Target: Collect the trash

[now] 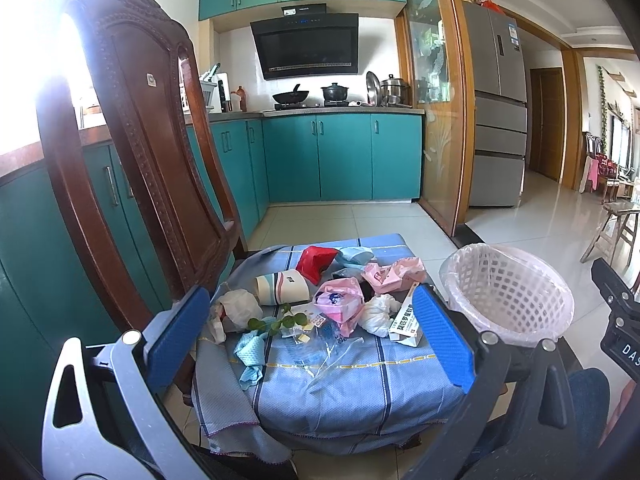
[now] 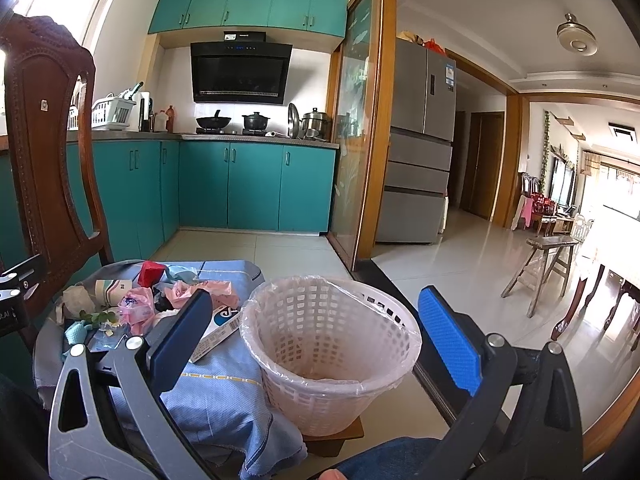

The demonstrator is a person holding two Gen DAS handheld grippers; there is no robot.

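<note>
Wide look at the kitchen: teal cabinets [image 1: 344,156] run along the back at twelve o'clock, and a carved wooden chair [image 1: 132,152] towers at nine o'clock in the left wrist view. Front and centre, a low table under a blue checked cloth [image 1: 340,380] carries the whole litter pile. At three o'clock from that pile stands the pink lattice bin [image 2: 332,344], lined with a thin bag, just beside the table's edge and showing nothing but liner inside.

Left gripper [image 1: 308,344] hangs over the cloth, blue pads spread wide apart, nothing between them. Right gripper [image 2: 316,344] frames the bin, its fingers equally wide, gripping nothing.

Now the trash, down in size: a striped paper cup [image 1: 280,286] lies on its side at eleven o'clock in the heap; a red wrapper [image 1: 316,262] sits just behind it at twelve; a pink plastic bag [image 1: 340,304] is in the middle; a small white carton [image 1: 406,322] touches the pile at three o'clock; a crumpled white tissue [image 1: 378,312] is beside it; a green leafy sprig [image 1: 272,322] lies at nine.
</note>
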